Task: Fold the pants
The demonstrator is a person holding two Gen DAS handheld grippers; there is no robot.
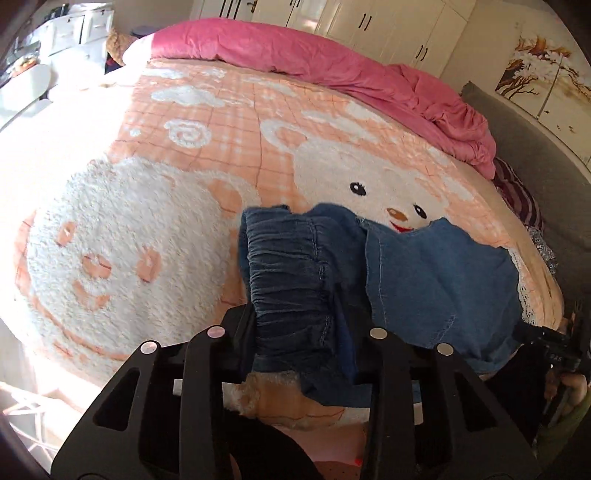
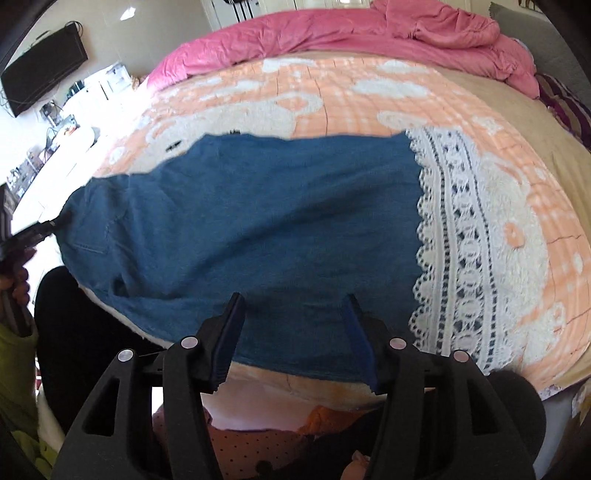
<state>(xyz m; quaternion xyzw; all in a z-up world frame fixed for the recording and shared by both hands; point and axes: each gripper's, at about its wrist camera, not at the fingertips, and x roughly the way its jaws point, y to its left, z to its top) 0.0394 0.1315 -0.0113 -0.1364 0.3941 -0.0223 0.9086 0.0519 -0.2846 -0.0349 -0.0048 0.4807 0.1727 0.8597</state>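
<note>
Blue denim pants (image 2: 240, 214) with a white lace cuff (image 2: 458, 243) lie across the near edge of a bed. Their gathered elastic waistband (image 1: 291, 273) is bunched between the fingers of my left gripper (image 1: 295, 314), which is shut on it. My right gripper (image 2: 295, 306) is open, its jaws spread wide just above the near edge of the pant leg, holding nothing. The left gripper also shows at the far left of the right wrist view (image 2: 40, 230), at the waist end. The right gripper shows at the right edge of the left wrist view (image 1: 554, 350).
The bed is covered by a peach and white fleece blanket (image 1: 147, 221) with a bear pattern. A pink duvet (image 1: 332, 66) is bunched along the far side. A striped cloth (image 1: 517, 195) lies at the right. White wardrobes (image 1: 388, 26) stand behind.
</note>
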